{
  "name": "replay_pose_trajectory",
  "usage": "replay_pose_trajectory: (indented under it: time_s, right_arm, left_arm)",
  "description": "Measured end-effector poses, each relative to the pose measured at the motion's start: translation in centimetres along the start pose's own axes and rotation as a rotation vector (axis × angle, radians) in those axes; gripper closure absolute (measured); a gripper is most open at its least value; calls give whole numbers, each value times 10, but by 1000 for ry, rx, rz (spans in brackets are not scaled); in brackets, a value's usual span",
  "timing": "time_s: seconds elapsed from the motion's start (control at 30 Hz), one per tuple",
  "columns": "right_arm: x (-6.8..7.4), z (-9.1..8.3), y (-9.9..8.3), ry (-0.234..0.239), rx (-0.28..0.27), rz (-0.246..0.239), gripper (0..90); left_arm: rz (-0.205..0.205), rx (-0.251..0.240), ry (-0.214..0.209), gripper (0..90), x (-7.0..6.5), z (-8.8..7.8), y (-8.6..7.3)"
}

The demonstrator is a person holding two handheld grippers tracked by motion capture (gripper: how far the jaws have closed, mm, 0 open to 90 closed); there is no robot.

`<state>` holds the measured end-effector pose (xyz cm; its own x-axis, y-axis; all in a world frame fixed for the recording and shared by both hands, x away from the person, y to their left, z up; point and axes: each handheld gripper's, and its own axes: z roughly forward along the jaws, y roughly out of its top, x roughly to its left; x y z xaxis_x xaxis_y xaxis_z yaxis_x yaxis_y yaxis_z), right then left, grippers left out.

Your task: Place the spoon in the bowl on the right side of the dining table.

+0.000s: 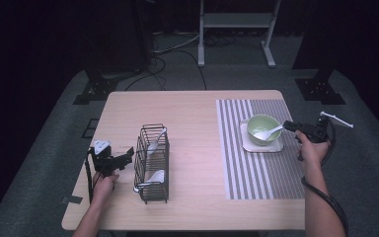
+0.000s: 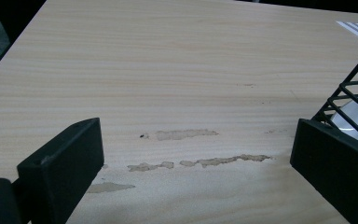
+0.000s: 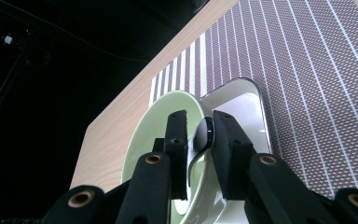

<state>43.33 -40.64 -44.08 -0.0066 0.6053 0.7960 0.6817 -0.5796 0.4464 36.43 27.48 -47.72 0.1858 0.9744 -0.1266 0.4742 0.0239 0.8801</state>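
Observation:
A white spoon [image 1: 268, 132] rests in a light green bowl [image 1: 264, 127] on a white square plate [image 1: 261, 146]. My right gripper [image 1: 287, 126] is at the spoon's handle end, just right of the bowl. In the right gripper view the handle [image 3: 204, 137] lies between the jaws of the right gripper [image 3: 200, 121], against one pad with a gap to the other, over the bowl [image 3: 154, 126]. My left gripper [image 1: 128, 155] stands open beside a black wire basket [image 1: 153, 165] that holds two white spoons [image 1: 157, 140]. In the left gripper view the left gripper [image 2: 196, 163] has only bare table between its jaws.
A striped placemat [image 1: 261, 173] lies under the plate on the table's right half. The basket's wires [image 2: 354, 93] reach the left gripper's right jaw. A metal stand and cables are on the floor behind the table. The table top [image 1: 192, 123] is light wood.

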Motion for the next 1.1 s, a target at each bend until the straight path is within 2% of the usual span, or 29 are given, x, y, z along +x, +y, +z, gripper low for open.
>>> replay_pose_trajectory:
  time_s: [0.5, 1.1]
  right_arm:
    - [-12, -10, -9, 24, -5, 13, 714]
    - [-8, -21, -25, 40, 21, -66, 630]
  left_arm:
    - [15, 1, -1, 16, -1, 0, 0]
    - [13, -1, 2, 16, -1, 0, 0]
